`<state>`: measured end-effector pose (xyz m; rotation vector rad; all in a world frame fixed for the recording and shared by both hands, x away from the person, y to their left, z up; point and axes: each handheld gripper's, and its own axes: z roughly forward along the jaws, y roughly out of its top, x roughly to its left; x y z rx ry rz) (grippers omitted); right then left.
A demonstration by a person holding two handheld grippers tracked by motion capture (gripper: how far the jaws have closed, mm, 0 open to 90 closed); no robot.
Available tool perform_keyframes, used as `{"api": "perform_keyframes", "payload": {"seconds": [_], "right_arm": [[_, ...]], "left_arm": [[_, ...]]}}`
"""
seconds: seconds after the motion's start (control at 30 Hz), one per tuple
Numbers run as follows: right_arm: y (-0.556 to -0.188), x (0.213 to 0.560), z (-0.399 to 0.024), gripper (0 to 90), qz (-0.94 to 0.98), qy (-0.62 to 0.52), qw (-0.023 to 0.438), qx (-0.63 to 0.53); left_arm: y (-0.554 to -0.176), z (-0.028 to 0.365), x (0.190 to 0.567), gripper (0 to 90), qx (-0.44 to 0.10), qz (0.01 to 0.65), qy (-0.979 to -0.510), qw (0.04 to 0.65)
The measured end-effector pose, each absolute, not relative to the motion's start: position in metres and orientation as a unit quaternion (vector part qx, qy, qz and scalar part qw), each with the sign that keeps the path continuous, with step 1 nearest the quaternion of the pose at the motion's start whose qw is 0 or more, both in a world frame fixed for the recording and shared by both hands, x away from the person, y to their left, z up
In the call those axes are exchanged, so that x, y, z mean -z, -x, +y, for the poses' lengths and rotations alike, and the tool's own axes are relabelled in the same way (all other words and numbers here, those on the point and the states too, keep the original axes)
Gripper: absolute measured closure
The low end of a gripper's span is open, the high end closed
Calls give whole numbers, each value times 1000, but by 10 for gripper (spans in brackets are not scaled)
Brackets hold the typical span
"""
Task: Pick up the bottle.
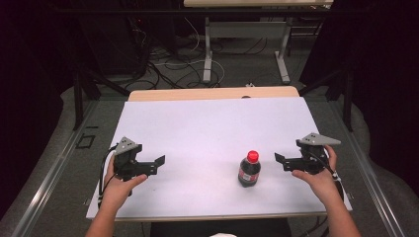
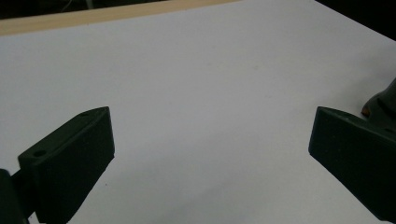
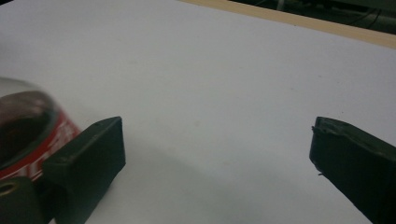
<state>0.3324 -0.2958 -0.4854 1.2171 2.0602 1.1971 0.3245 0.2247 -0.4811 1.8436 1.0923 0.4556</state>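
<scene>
With both claws gaping wide and holding nothing, the right claw [image 1: 282, 160] is nearing the small red-capped dark plastic cola bottle [image 1: 249, 170] standing on the white tabletop [image 1: 207, 123], likely lining up to straddle it, while the left claw [image 1: 157, 162] is hovering far left.

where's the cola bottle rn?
In the high view the cola bottle stands upright on the white table, right of centre near the front edge, just left of the open right gripper and apart from it.

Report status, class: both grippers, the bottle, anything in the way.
Left gripper open, empty. Right gripper open, empty, beside the cola bottle, not touching. Bottle upright on white table, red cap on. Nothing between.
</scene>
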Motion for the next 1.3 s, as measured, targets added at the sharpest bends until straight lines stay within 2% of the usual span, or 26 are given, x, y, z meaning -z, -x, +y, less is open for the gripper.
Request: {"api": "perform_keyframes", "payload": {"seconds": [0.17, 0.23, 0.27, 0.43, 0.6, 0.77, 0.9, 0.93, 0.97, 1.03, 1.17, 1.3], "right_arm": [[-305, 478, -288, 51, 767, -400, 224, -450], [-297, 478, -284, 64, 770, -393, 214, -456], [-291, 479, -277, 67, 774, -391, 195, -458], [-286, 483, -261, 68, 786, -367, 178, -464], [-290, 492, -237, 73, 810, -343, 161, -447], [-302, 504, -219, 153, 816, -332, 154, -448], [-310, 511, -210, 165, 823, -327, 149, -440], [-312, 514, -206, 215, 827, -322, 149, -437], [-312, 514, -206, 215, 827, -322, 149, -437], [-314, 515, -204, 277, 828, -317, 152, -436], [-314, 511, -197, 292, 837, -303, 169, -423], [-315, 508, -192, 294, 844, -291, 158, -422]], "left_arm": [[-314, 223, 471, 4, -191, 430, -741, 479], [-312, 220, 468, 5, -188, 426, -742, 483], [-312, 218, 467, 6, -188, 425, -743, 483], [-309, 208, 467, 7, -186, 408, -754, 480], [-308, 200, 471, 7, -182, 398, -766, 472], [-309, 195, 477, 7, -170, 395, -774, 465], [-309, 193, 478, 7, -167, 393, -777, 463], [-309, 193, 479, 7, -167, 392, -777, 463], [-309, 192, 479, 7, -167, 392, -777, 464], [-308, 191, 479, 8, -167, 391, -778, 463], [-309, 188, 478, 10, -163, 387, -780, 464], [-309, 180, 475, 11, -156, 377, -785, 467]]}}
